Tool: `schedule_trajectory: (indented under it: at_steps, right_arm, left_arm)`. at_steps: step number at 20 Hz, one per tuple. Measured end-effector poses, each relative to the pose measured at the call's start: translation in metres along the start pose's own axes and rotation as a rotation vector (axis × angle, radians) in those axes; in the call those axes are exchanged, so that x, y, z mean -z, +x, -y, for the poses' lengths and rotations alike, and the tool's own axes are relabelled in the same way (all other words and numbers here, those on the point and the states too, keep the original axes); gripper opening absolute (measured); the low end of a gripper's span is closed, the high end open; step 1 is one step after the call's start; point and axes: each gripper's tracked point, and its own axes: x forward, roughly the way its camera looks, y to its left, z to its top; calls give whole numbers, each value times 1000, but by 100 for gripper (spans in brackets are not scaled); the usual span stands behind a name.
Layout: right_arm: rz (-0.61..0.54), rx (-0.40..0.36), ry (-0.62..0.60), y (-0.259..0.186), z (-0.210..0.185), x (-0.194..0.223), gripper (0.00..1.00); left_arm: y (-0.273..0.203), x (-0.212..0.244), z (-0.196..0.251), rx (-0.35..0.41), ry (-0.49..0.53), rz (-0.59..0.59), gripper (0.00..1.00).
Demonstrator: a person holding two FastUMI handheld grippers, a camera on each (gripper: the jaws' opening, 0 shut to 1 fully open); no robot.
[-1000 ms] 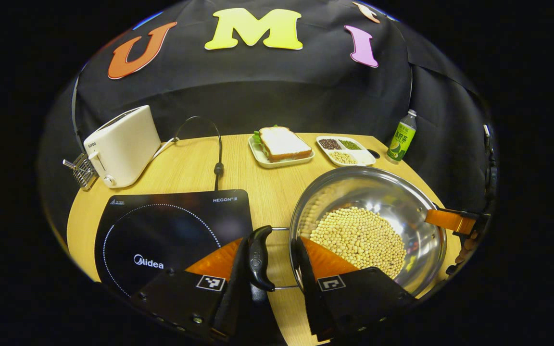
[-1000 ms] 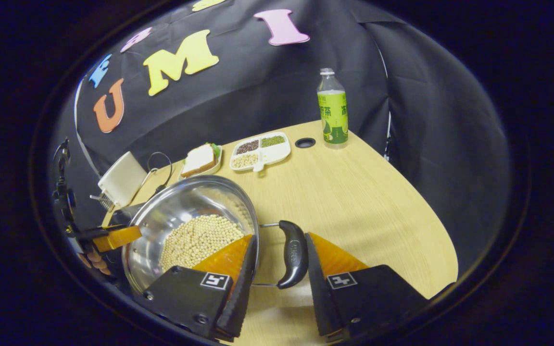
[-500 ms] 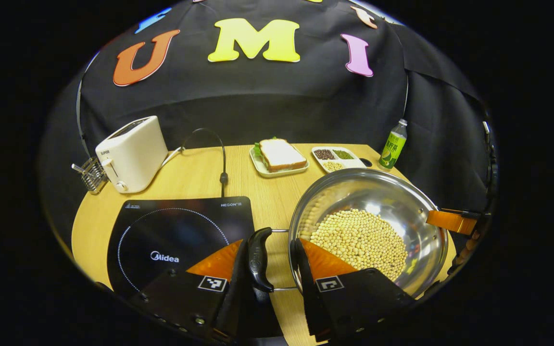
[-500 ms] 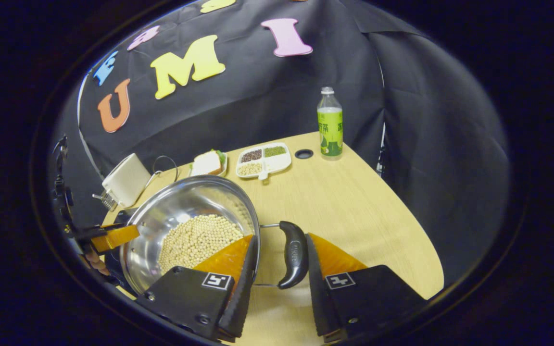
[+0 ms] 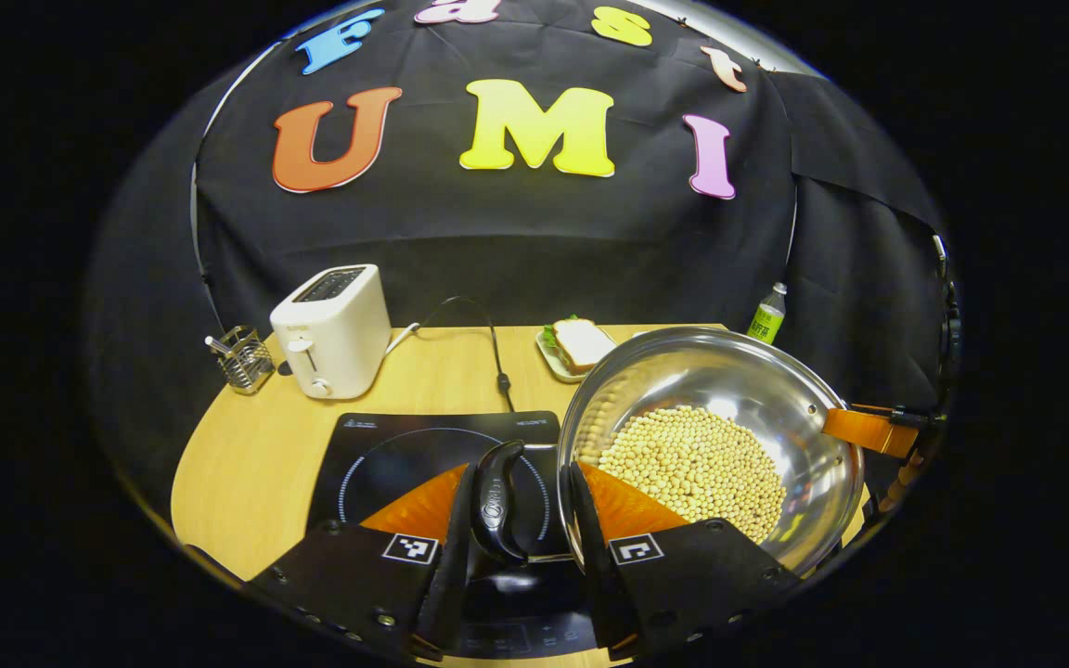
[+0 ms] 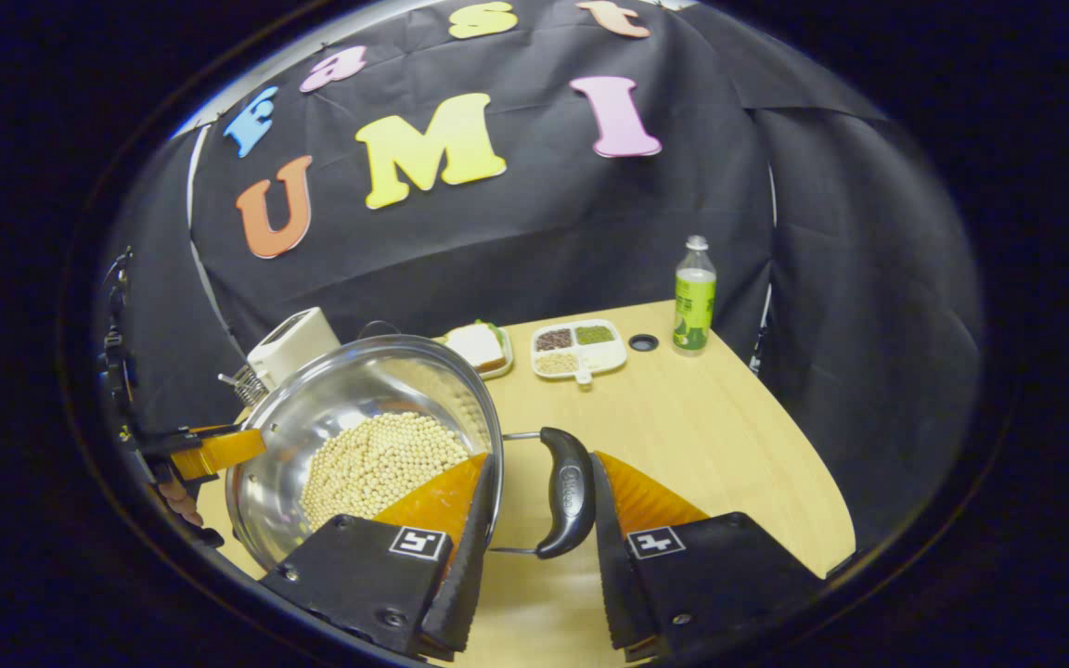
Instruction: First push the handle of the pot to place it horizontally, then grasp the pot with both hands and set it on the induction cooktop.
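The left tool (image 5: 516,520) is closed on the pot's left handle (image 5: 495,501), both fingers pressed against the black grip. The right tool (image 6: 534,529) is closed likewise on the right handle (image 6: 566,492), with one finger reaching over the rim beside the beans. The pot (image 5: 711,445), loaded with pale beans (image 5: 697,464), is held level between the two tools and appears to be lifted clear of the tabletop (image 6: 683,445). The carrying step is judged to be in hand, the handle-pushing being done. In the left gripper view, the induction cooktop (image 5: 405,455) lies beneath the left handle, while the pot's body sits to the cooktop's right. A sideways shift over the ring is called for, then an even lowering so the beans are not spilled.
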Motion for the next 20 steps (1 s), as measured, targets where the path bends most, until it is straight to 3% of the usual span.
schedule_trajectory:
  at_steps: [11,20]
  right_arm:
    - [-30,-119,-74,57,-136,4,56]
    - [-73,-122,-107,104,-171,28,56]
  left_arm:
    - [-16,-4,-134,-145,-45,6,52]
    - [13,21,-181,-162,-89,-45,52]
